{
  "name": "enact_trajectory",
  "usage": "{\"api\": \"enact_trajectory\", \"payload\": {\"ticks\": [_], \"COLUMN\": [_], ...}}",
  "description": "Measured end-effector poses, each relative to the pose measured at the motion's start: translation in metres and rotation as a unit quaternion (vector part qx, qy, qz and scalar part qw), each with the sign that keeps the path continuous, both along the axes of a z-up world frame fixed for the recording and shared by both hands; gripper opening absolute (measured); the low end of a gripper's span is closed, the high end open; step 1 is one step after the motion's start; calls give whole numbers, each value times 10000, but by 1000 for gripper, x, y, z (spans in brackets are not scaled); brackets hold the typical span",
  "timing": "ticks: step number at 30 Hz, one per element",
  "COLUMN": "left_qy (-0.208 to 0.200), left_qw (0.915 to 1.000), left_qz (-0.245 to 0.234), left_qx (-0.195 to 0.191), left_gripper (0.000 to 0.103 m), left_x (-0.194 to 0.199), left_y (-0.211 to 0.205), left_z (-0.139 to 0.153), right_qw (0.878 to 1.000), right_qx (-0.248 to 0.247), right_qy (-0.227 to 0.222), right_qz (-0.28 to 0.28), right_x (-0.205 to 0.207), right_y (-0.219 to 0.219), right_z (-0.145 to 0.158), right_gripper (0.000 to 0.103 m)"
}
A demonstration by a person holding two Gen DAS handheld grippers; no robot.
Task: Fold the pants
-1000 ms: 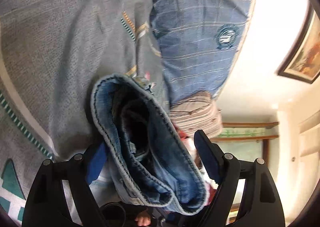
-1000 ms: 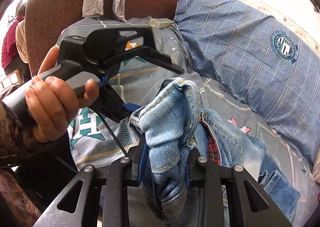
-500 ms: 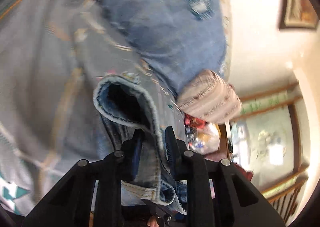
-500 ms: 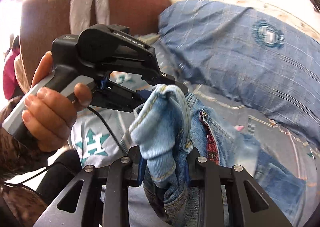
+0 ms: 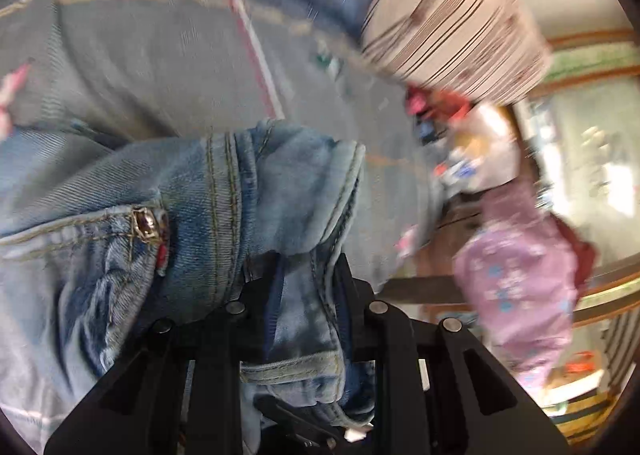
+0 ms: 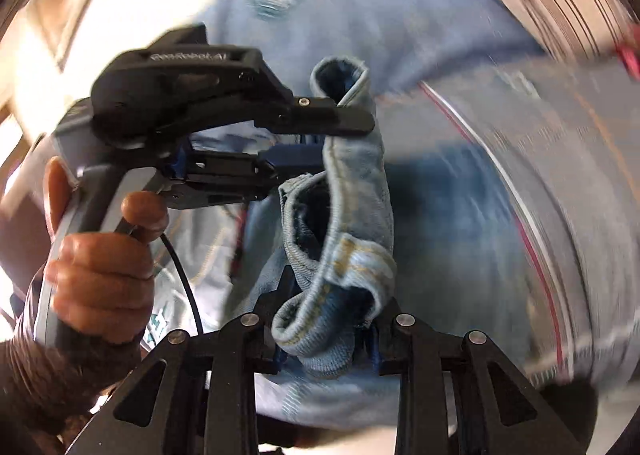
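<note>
One pair of jeans, two grippers: left gripper and right gripper both pinch denim above a grey bedspread

Denim of the jeans fills the gap between the left gripper fingers, and a bunched band of it fills the right gripper, so nothing could pass through either. The left gripper and the hand holding it crowd the left of the right wrist view. Ahead, the blue pillow and striped roll block the far side; the grey bedspread between lies bare.
</note>
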State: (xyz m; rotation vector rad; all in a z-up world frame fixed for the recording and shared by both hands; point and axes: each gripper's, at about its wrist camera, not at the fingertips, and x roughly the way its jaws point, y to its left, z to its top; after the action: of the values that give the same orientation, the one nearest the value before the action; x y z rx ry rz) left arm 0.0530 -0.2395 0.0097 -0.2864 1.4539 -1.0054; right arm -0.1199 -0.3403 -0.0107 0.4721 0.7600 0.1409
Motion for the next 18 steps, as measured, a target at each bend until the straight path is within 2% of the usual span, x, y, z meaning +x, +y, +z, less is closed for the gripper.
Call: {"api": "enact_trajectory", "payload": {"ticks": [2, 3, 6, 8, 9, 10, 13, 15, 18], "left_qy": [68, 143, 191, -10, -114, -271, -716, -669, -247], "left_qw": [9996, 9994, 9985, 9987, 9990, 9990, 9974, 9974, 9973], "left_qz": [-96, -172, -498, -500, -423, -322, 39, 283, 684], "left_qx": [256, 281, 117, 0, -60, -120, 3, 27, -43], "left_gripper": [23, 24, 29, 43, 55, 62, 65, 65, 65], "left_x": [-4, -6, -13, -14, -11, -8, 4, 12, 25], "left_y": [-12, -12, 2, 23, 34, 48, 79, 88, 106], "left_z": [-6, -6, 12, 30, 40, 48, 59, 54, 28], "right_qw": [9994, 9989, 9983, 9983, 9982, 9980, 9947, 9925, 9910], "right_qx": [193, 276, 449, 482, 480, 422, 422, 571, 881], "right_qy": [253, 335, 303, 158, 65, -13, -320, -358, -406], "right_qz": [-120, -198, -228, -291, -354, -475, -884, -1018, -918], "right_x": [0, -2, -11, -21, -29, -35, -51, -46, -21], "right_y": [-14, -21, -37, -48, -54, -60, -83, -101, -109], "right_z": [-9, -12, -10, -4, 0, 3, 12, 14, 17], "right_gripper": [40, 46, 53, 61, 62, 62, 64, 64, 64]}}
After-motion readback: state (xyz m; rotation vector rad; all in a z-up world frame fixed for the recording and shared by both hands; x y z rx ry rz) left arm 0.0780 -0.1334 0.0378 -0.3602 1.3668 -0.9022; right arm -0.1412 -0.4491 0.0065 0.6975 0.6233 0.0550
